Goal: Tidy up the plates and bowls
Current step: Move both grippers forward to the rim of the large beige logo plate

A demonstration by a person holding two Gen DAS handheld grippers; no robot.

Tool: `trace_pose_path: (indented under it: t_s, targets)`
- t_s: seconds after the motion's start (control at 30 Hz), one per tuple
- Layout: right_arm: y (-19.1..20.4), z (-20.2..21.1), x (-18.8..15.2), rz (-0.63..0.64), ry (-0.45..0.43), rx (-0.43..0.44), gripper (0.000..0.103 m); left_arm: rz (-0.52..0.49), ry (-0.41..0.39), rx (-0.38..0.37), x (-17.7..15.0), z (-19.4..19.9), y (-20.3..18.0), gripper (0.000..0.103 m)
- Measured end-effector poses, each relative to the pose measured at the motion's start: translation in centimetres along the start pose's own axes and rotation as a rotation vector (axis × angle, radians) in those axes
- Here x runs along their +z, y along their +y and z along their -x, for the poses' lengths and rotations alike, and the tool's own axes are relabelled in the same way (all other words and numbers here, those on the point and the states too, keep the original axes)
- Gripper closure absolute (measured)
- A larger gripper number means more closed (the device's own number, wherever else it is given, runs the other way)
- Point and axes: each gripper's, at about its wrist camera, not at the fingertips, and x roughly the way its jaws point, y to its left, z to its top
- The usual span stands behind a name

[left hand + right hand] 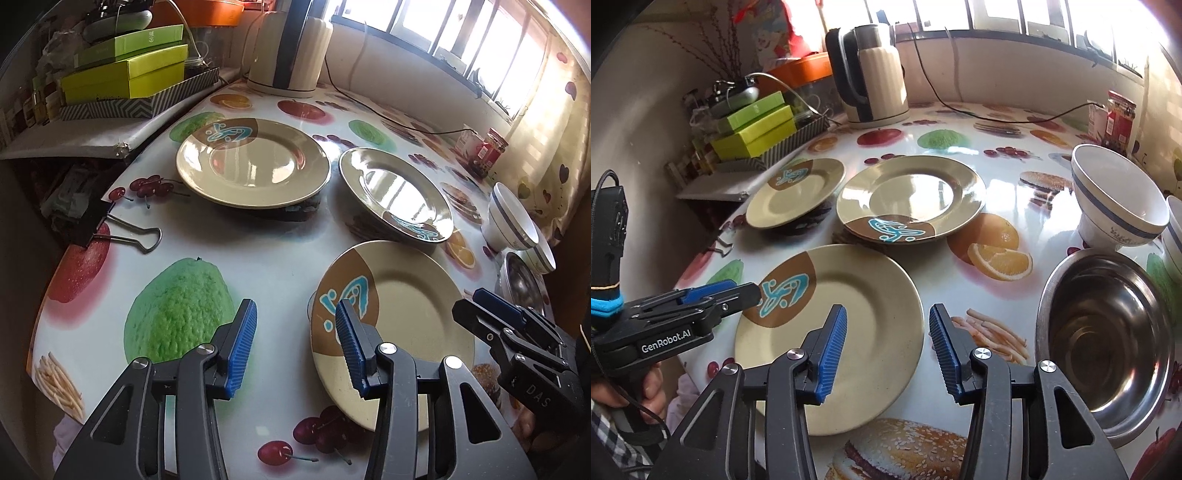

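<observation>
Three beige plates with a brown and blue patch lie apart on the fruit-print table (266,251): a near plate (402,332) (849,332), a far left plate (253,162) (794,192) and a far right plate (395,195) (912,199). Two white blue-banded bowls (511,218) (1119,199) and a steel bowl (1108,339) (521,284) stand at the right. My left gripper (295,347) (753,291) hovers open over the near plate's left rim. My right gripper (888,350) (476,306) hovers open over its right rim. Neither gripper's pads press on anything.
An electric kettle (871,74) with its cable (997,118) stands at the back. Green boxes (125,77) are stacked on a shelf at the left. A binder clip (110,229) clamps the table's left edge. A red jar (1119,118) is at the far right.
</observation>
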Motion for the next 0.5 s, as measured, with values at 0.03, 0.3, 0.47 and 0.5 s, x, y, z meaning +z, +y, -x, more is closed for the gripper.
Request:
trace_pose_path:
  t_s: [0.03, 0.3, 0.47, 0.5]
  targets:
    - [-0.3, -0.1, 0.0, -0.013, 0.002, -0.005, 0.057, -0.003, 0.001, 0.003, 0.1, -0.1, 0.0, 0.057]
    - [0.7, -0.5, 2.1, 0.01, -0.005, 0.036, 0.057, 0.032, -0.028, 0.028, 2.1, 0.2, 1.9, 0.057]
    - [2.2, -1.4, 5.4, 0.033, -0.01, 0.101, 0.057, 0.066, -0.054, 0.04, 4.7, 0.5, 4.1, 0.057]
    - [2.5, -1.8, 6.2, 0.033, -0.005, 0.107, 0.057, 0.073, -0.056, 0.049, 5.2, 0.5, 4.5, 0.057]
